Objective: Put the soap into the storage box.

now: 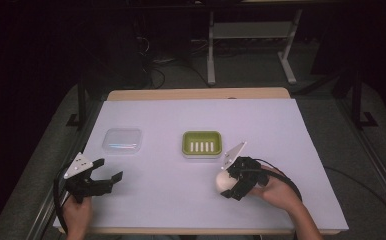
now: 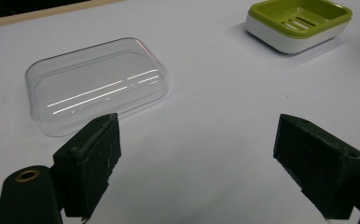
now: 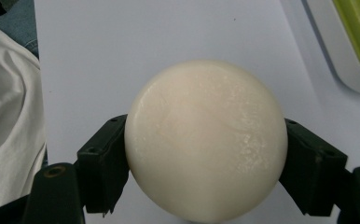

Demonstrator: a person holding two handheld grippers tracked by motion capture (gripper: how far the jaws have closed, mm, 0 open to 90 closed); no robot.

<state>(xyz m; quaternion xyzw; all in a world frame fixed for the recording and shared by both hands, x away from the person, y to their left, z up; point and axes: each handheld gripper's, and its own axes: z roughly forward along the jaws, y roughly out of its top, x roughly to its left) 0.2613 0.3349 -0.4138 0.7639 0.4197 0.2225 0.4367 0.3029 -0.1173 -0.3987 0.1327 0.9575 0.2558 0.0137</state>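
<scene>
My right claw (image 3: 206,154) pinches one round cream soap bar (image 3: 206,140) just above the tabletop (image 1: 171,190), near one green soap dish (image 1: 202,143). My left claw (image 2: 197,163) is spread, empty, before one clear lid (image 2: 96,84).

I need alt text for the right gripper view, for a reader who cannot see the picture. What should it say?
A round, cream-white bar of soap is clamped between the two black jaws of the right gripper, above a white table cover. A corner of a green and white soap dish is at the upper right, and white cloth lies at the left edge.
</scene>
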